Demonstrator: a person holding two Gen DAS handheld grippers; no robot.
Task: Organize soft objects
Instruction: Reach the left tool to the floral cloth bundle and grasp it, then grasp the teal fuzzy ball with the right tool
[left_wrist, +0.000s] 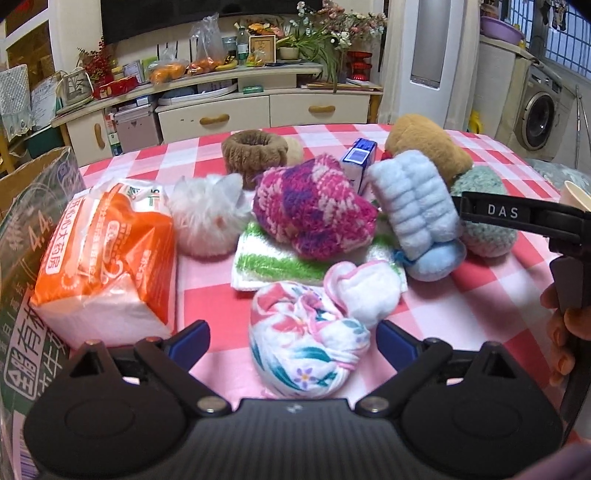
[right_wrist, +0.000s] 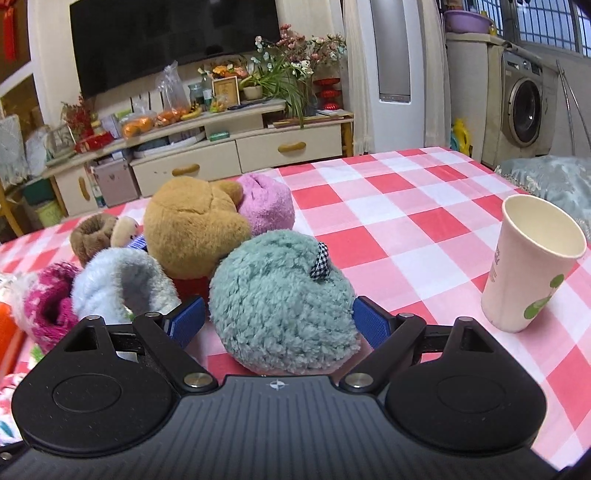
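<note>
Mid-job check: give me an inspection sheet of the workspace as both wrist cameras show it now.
Surface: table under a pink checked cloth.
Job's things: floral cloth bundle nearest the left tool; teal fuzzy ball; pale blue plush; magenta knit piece; brown bear; white fluffy toy.
Clutter: orange tissue pack, paper cup, small blue carton, cardboard box at the table's left edge.
Grippers: left tool open, bundle between its pads, no press seen; right tool open around the teal ball.
Cables: nothing seen.
Surroundings: TV cabinet, washing machine.
</note>
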